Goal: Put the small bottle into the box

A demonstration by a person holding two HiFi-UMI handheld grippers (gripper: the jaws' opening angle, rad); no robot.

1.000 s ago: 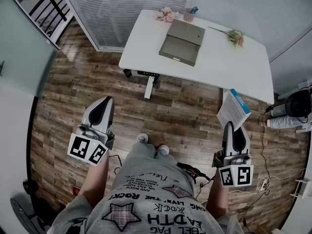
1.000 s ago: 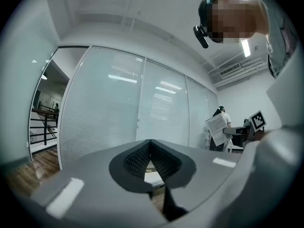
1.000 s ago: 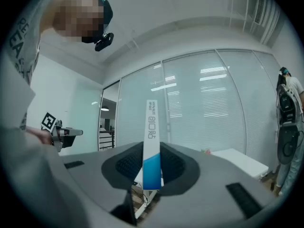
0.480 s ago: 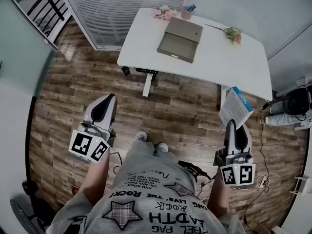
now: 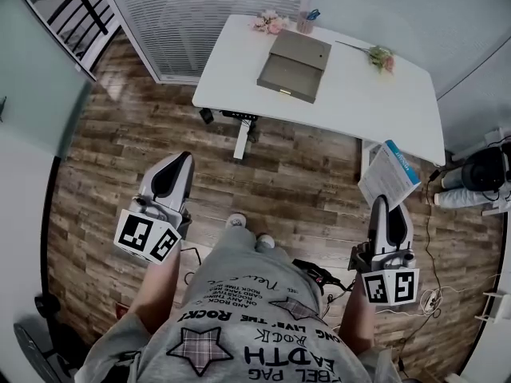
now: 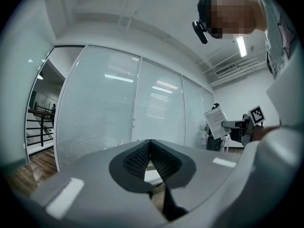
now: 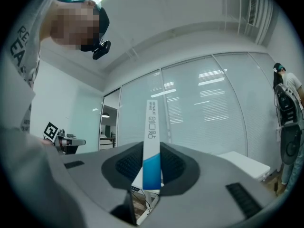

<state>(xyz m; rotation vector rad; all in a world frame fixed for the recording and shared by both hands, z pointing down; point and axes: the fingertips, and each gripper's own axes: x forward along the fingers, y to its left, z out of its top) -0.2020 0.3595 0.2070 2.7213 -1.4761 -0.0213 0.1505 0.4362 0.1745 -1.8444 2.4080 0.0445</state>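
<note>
Almost nothing has shifted in the last second. Both grippers sit about where they were, and only the head camera has drifted a touch, so the bench (image 5: 359, 110) lands slightly differently in frame.

Left gripper (image 5: 182, 158): fingers (image 6: 135, 158) pressed together with nothing between them, pointing level.

Right gripper (image 5: 382, 203): fingers (image 7: 124, 167) pinching a flat carton (image 5: 390, 174), white with a blue band. We see it edge-on in the right gripper view. Its long axis runs straight out along the fingers, toward the near right corner of the bench.

Small bottle: we can't pick one out in any view. A pink cup (image 5: 306, 24) and pink flowers (image 5: 270, 22) sit at the far edge of the bench, too small to read as anything else. Whether the carton has anything to do with the bottle, we can't tell.

Grey box (image 5: 295, 64): on the bench, left of its middle and toward the far edge. It looks closed from here, but that's our read only.

Key geometry: we're standing on the wooden floor (image 5: 303, 174), well apart from the bench. The grey box lies ahead and between the two grippers, forward-right of the left one and forward-left of the right one. Neither is clearly nearer. The left is free, so we'd judge it the likelier one to open the lid once we step in.
</note>
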